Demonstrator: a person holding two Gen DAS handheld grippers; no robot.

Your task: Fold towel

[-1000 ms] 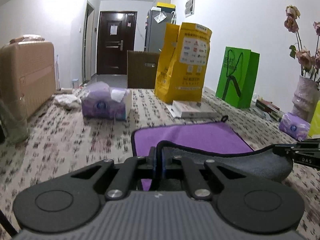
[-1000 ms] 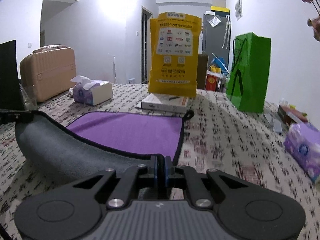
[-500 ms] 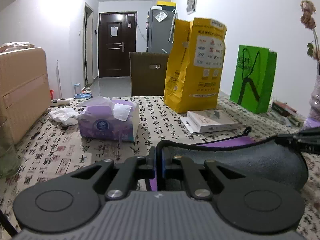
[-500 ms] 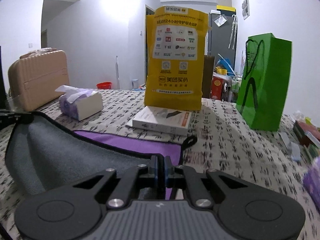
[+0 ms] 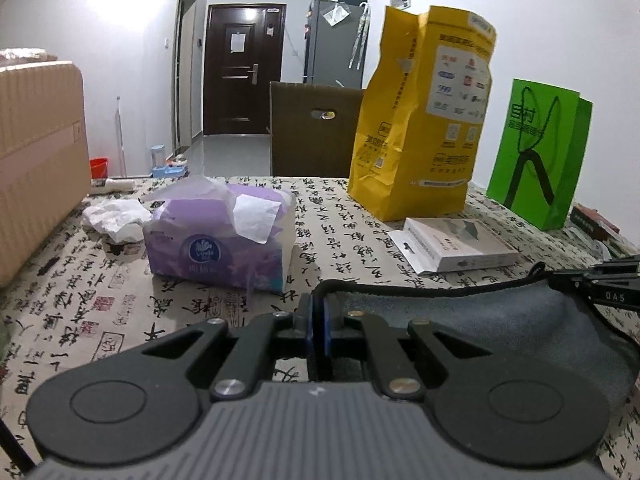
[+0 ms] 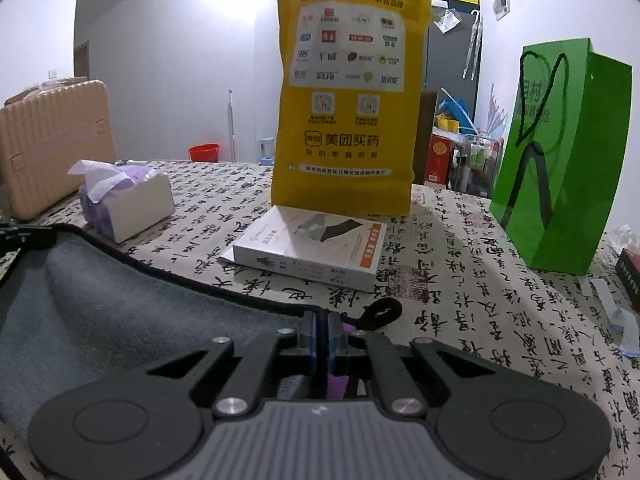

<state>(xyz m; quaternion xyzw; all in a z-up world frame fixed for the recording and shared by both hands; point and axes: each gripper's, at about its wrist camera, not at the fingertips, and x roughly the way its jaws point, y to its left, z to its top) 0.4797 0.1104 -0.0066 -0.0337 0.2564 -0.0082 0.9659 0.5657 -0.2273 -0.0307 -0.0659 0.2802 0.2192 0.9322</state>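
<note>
Two grippers, one towel edge pinched.
The towel [image 5: 500,320], grey fleece with black piping, is clamped in the closed jaws of left gripper [image 5: 318,320] and right gripper [image 6: 321,334].

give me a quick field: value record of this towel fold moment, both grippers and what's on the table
left gripper: shut on the towel's edge
right gripper: shut on the towel's edge
towel: grey side up, stretched between both grippers, purple side barely showing
table: cloth with black writing
tissue pack: ahead of the left gripper
white box: flat, just past the towel's edge
yellow bag: upright behind the box
green bag: upright, far right
</note>
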